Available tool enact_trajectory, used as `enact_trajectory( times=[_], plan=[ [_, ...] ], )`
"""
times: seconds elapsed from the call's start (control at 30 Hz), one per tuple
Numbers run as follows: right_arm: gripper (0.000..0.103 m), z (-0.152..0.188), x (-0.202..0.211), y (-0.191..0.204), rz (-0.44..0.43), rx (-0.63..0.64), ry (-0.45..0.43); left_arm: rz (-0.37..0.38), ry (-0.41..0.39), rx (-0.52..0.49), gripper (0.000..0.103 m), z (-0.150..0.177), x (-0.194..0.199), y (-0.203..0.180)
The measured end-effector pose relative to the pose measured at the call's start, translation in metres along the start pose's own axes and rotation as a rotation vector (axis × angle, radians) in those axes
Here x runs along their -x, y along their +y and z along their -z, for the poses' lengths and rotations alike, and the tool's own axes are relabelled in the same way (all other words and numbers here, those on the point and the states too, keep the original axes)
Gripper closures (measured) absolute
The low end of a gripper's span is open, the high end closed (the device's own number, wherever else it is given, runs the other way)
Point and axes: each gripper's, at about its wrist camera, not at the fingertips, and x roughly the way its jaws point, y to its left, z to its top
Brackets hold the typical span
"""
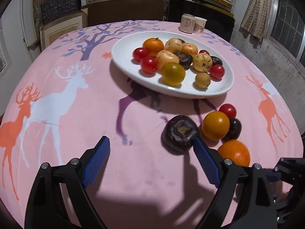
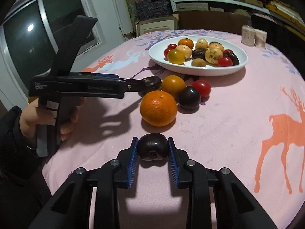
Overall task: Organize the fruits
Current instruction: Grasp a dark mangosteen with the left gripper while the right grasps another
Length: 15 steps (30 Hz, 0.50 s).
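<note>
A white oval plate (image 1: 125,57) (image 2: 158,57) holds several fruits: red, orange, yellow, tan and dark purple. Loose fruits lie on the pink cloth in front of it: a dark purple fruit (image 1: 180,131) (image 2: 152,83), a yellow-orange one (image 1: 215,126) (image 2: 173,85), a red one (image 1: 227,110) (image 2: 202,87), a small dark one (image 1: 234,128) (image 2: 189,97) and an orange (image 1: 235,152) (image 2: 158,108). My left gripper (image 1: 151,143) is open, its right finger beside the dark purple fruit. My right gripper (image 2: 152,148) is shut on another dark purple fruit (image 2: 152,149), held just above the cloth.
Two paper cups (image 1: 192,25) (image 2: 253,36) stand at the table's far edge behind the plate. A dark chair back (image 1: 200,13) stands beyond them. The left gripper's body and the hand holding it (image 2: 72,87) lie to the left in the right wrist view.
</note>
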Motion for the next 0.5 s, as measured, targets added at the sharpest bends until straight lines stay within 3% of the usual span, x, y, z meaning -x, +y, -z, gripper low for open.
enact_trajectory(
  times=[0.13,0.3,0.33,0.43,0.5],
  plan=[
    [0.072,0.001,0.001,-0.004,-0.032,-0.025,0.0,0.02,0.015,-0.08,0.03,-0.003,-0.011,-0.018],
    [0.071,0.001,0.0,-0.006,-0.055,-0.041,0.008,0.067,0.008,-0.062,0.031,-0.006,-0.018,-0.013],
    [0.071,0.001,-0.001,-0.006,-0.056,-0.041,0.007,0.071,0.004,-0.062,0.034,-0.006,-0.018,-0.013],
    [0.071,0.001,0.0,-0.006,-0.06,-0.042,0.004,0.114,-0.009,-0.072,0.063,-0.006,-0.016,-0.016],
    [0.071,0.001,0.0,-0.007,-0.061,-0.048,0.003,0.119,-0.011,-0.073,0.062,-0.004,-0.015,-0.017]
  ],
)
